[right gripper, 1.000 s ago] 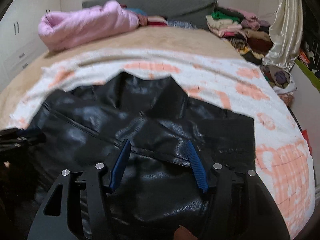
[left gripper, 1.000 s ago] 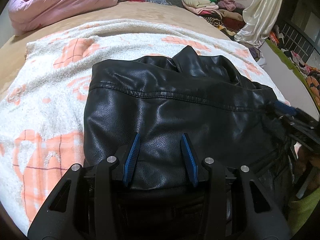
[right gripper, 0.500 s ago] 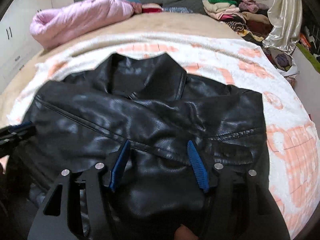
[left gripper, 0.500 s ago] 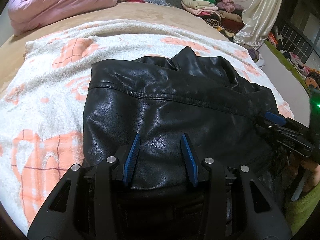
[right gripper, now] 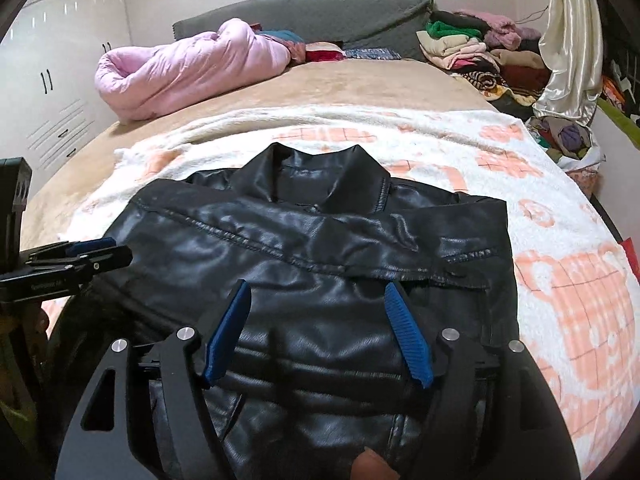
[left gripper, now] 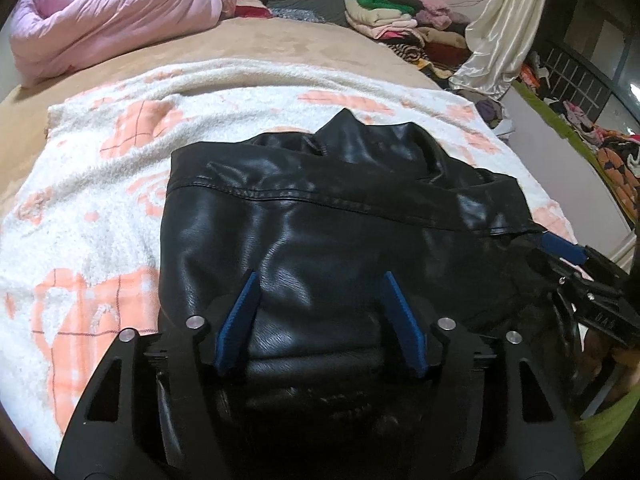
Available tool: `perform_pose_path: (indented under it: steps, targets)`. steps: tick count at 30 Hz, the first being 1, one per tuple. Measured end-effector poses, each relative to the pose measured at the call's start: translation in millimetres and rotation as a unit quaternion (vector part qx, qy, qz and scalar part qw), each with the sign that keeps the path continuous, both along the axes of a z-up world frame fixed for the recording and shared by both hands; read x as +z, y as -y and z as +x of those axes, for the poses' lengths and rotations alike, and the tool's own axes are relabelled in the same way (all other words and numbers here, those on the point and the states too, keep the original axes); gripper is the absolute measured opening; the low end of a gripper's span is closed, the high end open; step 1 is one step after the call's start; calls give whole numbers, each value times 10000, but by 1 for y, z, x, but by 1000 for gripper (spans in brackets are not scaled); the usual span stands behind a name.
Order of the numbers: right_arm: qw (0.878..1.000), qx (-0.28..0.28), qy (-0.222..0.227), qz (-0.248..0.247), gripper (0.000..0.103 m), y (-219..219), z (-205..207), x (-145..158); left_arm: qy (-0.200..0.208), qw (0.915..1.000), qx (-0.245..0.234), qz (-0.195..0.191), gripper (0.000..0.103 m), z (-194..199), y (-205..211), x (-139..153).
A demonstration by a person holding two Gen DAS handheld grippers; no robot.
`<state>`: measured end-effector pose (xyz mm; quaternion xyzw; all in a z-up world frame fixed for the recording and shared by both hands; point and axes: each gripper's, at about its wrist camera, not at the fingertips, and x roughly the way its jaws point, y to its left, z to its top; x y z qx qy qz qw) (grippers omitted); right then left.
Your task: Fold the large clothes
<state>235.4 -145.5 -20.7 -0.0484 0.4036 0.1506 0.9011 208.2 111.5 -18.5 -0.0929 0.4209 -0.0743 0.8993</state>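
A black leather jacket (left gripper: 312,216) lies on the white and orange blanket (left gripper: 92,184), collar (right gripper: 320,176) at the far side, sleeves folded in. It also shows in the right wrist view (right gripper: 320,256). My left gripper (left gripper: 318,284) is open, its blue pads wide apart, just above the jacket's near left part. My right gripper (right gripper: 316,292) is open above the jacket's near right part, empty. The right gripper shows at the right edge of the left wrist view (left gripper: 576,264). The left gripper shows at the left edge of the right wrist view (right gripper: 80,256).
The blanket covers a tan bed (right gripper: 360,80). A rolled pink duvet (right gripper: 180,68) lies at the far left by the grey headboard (right gripper: 320,12). A pile of folded clothes (right gripper: 472,48) and a cream curtain (right gripper: 568,40) stand at the far right. White cupboards (right gripper: 52,92) are on the left.
Both grippers have drawn back and risen a little from the jacket. The left gripper's jaws have opened wider. The jacket lies still.
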Motion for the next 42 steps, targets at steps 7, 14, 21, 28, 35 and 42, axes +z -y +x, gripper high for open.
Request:
perform_pose_path:
  steps: [7, 14, 21, 28, 35, 42]
  targets:
    - [9997, 63, -214, -58, 59, -2, -8, -8, -76, 9995, -189, 259, 45, -14, 14, -2]
    - [9957, -218, -892, -87, 53, 7, 0, -47, -310, 9988, -195, 328, 45, -8, 18, -28]
    - [9985, -203, -489, 145, 57, 10, -14, -25, -90, 9997, -243, 25, 66, -22, 15, -5]
    - [9989, -176, -179, 404, 92, 20, -38, 4, 100, 9994, -251, -202, 93, -43, 14, 10]
    - [9992, -128, 62, 381, 95, 23, -63, 24, 279, 9993, -241, -17, 93, -66, 18, 25]
    - [9992, -141, 225, 301, 96, 37, -91, 41, 457, 9986, -258, 35, 93, -86, 23, 37]
